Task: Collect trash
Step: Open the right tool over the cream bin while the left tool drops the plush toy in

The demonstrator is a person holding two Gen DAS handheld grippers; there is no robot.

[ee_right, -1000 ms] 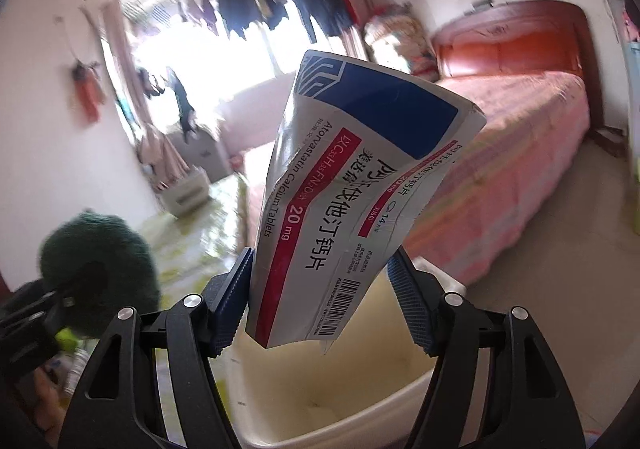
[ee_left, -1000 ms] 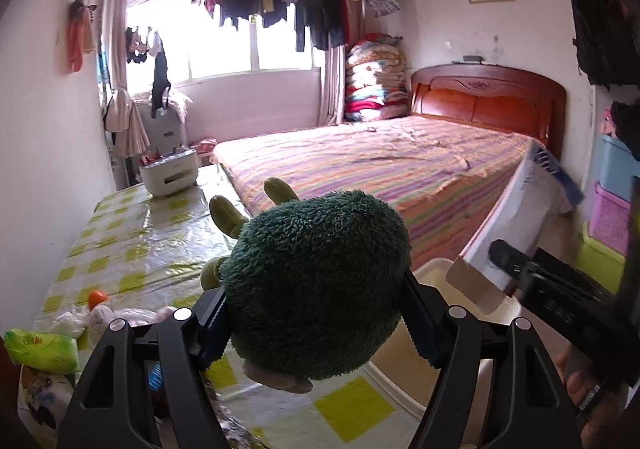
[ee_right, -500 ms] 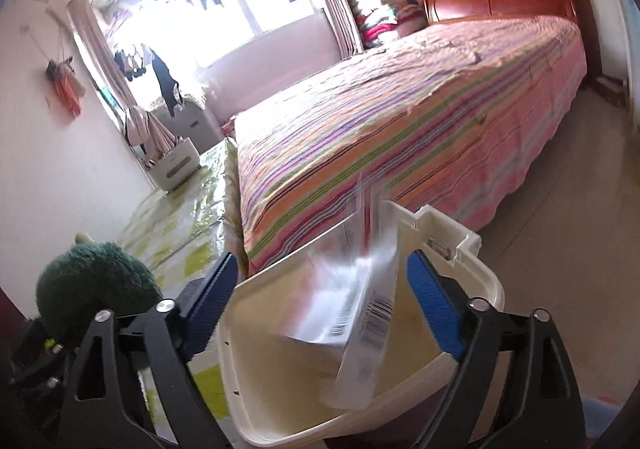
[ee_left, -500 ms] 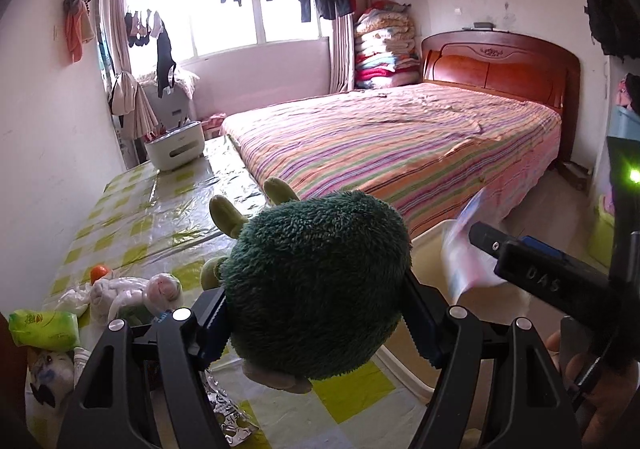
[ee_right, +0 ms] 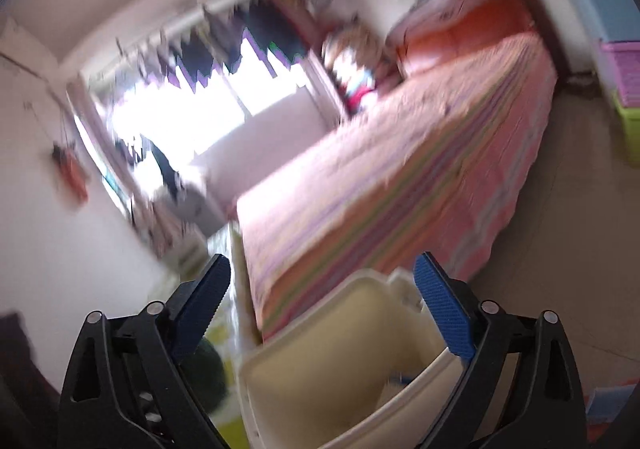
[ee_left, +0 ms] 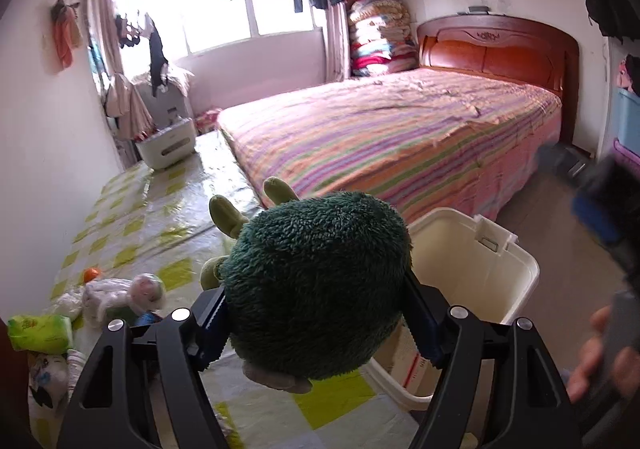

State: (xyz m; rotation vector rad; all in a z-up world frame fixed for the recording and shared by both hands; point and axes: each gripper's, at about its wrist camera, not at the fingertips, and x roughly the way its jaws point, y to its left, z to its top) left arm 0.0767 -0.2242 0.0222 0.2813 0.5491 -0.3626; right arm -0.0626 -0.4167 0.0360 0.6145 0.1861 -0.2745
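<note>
Fingers (ee_left: 210, 319) of your left gripper (ee_left: 316, 323) pinch a dark green plush toy (ee_left: 316, 289) from both sides, the blue pads sunk into its fur, and the toy's pale green limbs stick out above and to the left of it. You hold it over the near end of a table covered in a yellow-and-white checked cloth (ee_left: 132, 225), just left of a cream plastic bin (ee_left: 492, 273) that stands between the table and the striped bed (ee_left: 384, 137). On your right gripper (ee_right: 322, 303) the fingers are spreading wider at this moment, with nothing between the blue pads; through the gap you look down into the bin (ee_right: 344, 353), where something blue lies near the bottom, too blurred to name. The whole right view is smeared. Trash waits on the cloth at the lower left of the left view: a green packet (ee_left: 38, 333), crumpled white tissue (ee_left: 108, 295) and a small orange ball (ee_left: 91, 273). A white box (ee_left: 166, 147) sits at the table's far end, under the window hung with clothes. At the right edge of the left view your other hand (ee_left: 596, 353) shows, blurred.
</note>
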